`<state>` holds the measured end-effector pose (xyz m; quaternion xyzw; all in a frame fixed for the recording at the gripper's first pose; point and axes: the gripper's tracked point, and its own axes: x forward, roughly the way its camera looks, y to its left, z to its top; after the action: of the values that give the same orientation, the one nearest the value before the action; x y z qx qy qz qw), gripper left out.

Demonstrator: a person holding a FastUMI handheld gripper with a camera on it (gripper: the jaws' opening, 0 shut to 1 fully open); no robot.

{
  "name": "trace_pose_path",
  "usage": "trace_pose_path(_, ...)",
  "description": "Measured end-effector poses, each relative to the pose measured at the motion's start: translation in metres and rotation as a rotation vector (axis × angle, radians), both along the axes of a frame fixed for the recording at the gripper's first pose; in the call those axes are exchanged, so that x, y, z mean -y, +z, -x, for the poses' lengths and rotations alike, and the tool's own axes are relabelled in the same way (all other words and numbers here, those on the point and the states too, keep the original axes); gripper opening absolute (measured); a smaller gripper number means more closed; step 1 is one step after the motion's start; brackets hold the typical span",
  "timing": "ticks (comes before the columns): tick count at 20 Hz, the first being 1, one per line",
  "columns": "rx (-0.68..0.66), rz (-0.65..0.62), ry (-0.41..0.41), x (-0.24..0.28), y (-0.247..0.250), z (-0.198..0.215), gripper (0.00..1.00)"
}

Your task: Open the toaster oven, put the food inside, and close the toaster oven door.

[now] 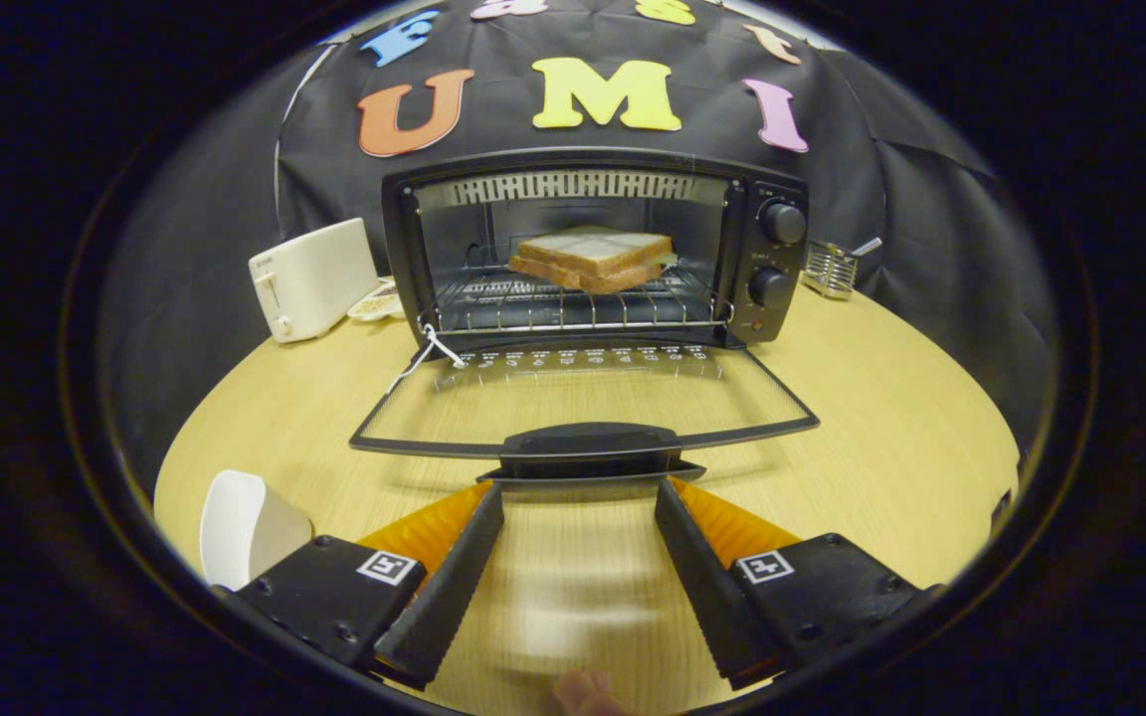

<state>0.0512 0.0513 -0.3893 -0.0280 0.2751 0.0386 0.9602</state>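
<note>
1. Door: the toaster oven (593, 249) sits mid-tabletop (881, 447), w/ its glass door (583, 398) dropped flat toward you. The opening step looks done.
2. Food: the sandwich (593, 261), two stacked bread slices, lies on the wire rack (573, 303) inside the cavity, toward the back and a bit right of centre. Loading looks done too.
3. What's left: the closing only, as far as I can judge. The door is fully down, not yet lifted.
4. Your hand-held gripper (579, 495): fingers spread wide, nothing between them but bare tabletop. The tips sit right at the door handle (588, 445), one near each end of it; can't tell if they touch it.
5. Next, my guess: get under or behind the handle and swing the door up till it meets the oven front. Watch the white string (434, 350) hanging at the door's left hinge; it may snag or get pinched.
6. Other stuff, well clear of the door's swing: white toaster (309, 278) left of the oven, wire basket (829, 268) to its right, white scoop-like item (245, 527) near your left finger.
</note>
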Motion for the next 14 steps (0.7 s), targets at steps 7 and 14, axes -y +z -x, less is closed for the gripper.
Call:
trace_pose_path(7, 0.007, 0.007, -0.001, -0.001, 0.001, 0.000, 1.00)
trace_pose_path(14, 0.021, 0.004, 0.003, -0.006, 0.013, -0.004, 1.00)
